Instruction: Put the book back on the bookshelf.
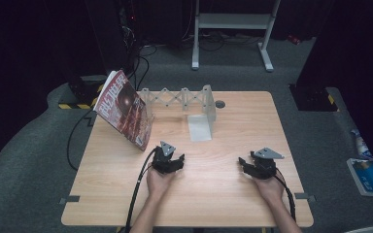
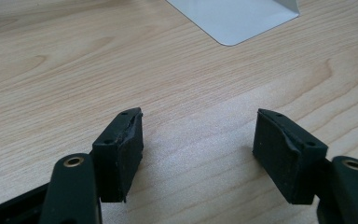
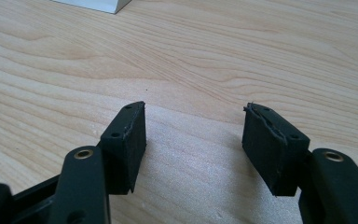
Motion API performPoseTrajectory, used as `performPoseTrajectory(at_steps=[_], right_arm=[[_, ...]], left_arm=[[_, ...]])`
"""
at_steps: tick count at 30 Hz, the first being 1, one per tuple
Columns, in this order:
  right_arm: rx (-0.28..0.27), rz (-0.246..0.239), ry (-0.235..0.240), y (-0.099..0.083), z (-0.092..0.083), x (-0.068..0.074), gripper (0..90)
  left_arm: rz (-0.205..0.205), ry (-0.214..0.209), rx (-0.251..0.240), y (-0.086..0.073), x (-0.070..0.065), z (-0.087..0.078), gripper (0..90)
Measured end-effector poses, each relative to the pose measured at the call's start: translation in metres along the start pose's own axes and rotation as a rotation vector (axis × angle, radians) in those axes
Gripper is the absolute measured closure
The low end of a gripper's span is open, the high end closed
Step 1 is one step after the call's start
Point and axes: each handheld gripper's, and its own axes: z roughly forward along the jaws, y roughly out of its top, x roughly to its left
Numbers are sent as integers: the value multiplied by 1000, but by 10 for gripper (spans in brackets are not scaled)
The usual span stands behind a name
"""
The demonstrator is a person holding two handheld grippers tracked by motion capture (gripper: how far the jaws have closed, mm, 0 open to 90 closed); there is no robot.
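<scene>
floor: grey carpet (image 1: 39,145) round the table, dark room behind, black cables at far left.
book: red-covered magazine (image 1: 125,109) stands tilted at the table's far left corner, leaning on the rack.
rack: pale grey folding lattice bookend (image 1: 182,98) along the far edge, its flat white plate (image 1: 199,127) lying on the wood.
table: light wood-grain tabletop (image 1: 213,179), bare in the near half.
left gripper (image 1: 171,162): black, resting low on the wood near the magazine's lower corner, jaws wide apart, nothing between them.
right gripper (image 1: 253,166): black, low on the wood, well apart from the left one, jaws wide apart, holding nothing.
frame: white metal stand (image 1: 233,22) on the floor beyond the table.
far right: blue-and-white packet (image 1: 369,175) on the carpet.
</scene>
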Motion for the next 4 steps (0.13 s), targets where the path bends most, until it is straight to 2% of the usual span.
performPoseTrajectory(at_steps=[4], right_arm=[[0,-1,1,0,0,0,396]], left_arm=[[0,-1,2,0,0,0,331]])
